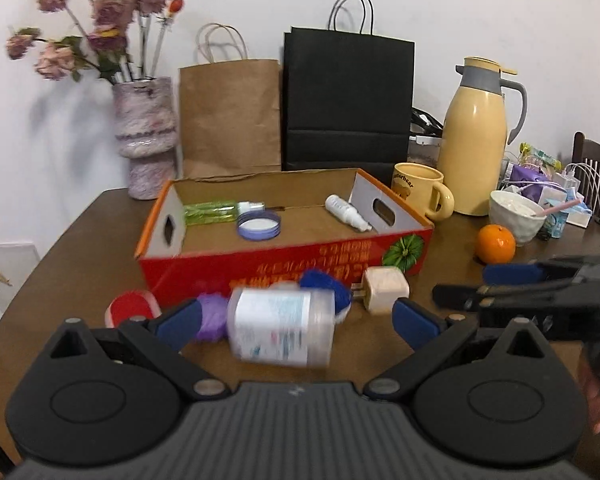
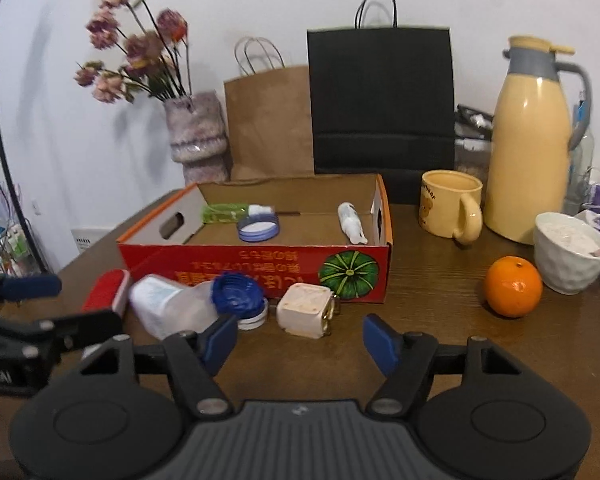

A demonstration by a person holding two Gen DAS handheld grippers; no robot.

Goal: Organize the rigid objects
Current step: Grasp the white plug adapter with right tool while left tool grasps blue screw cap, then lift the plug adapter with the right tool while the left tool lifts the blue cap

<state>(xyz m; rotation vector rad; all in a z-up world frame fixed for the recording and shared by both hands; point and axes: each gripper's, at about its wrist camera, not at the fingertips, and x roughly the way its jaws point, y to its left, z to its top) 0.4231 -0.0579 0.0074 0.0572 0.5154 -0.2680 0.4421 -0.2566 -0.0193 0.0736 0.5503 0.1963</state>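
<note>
Left wrist view: left gripper is spread wide, pads apart on either side of the plastic jar, not clamped on it. The jar lies on its side on the table, close to the near long wall of the red cardboard box. Its long axis runs left to right, roughly across the finger line, with the blue cap pointing right. The jar sits between the pads but looks blurred; I cannot tell if a pad touches it. Something purple is just left of the jar, and a red-and-white item lies further left. A beige plug cube sits just right of the cap. The right gripper comes in from the right edge, near the cube, fingers pointing left.

Right wrist view: right gripper is released too, jaws wide and nothing between them. The beige plug cube lies straight ahead, just beyond the fingertips, slightly left of centre. The plastic jar is off to the left, cap end toward the cube, with the left gripper reaching in at it from the left edge.

Judgement: left hand is nearer the jar and brackets it across its short width, so closing there looks like the coming move. The box interior lies ahead, past its near wall. The right hand is better placed for the cube.
</note>
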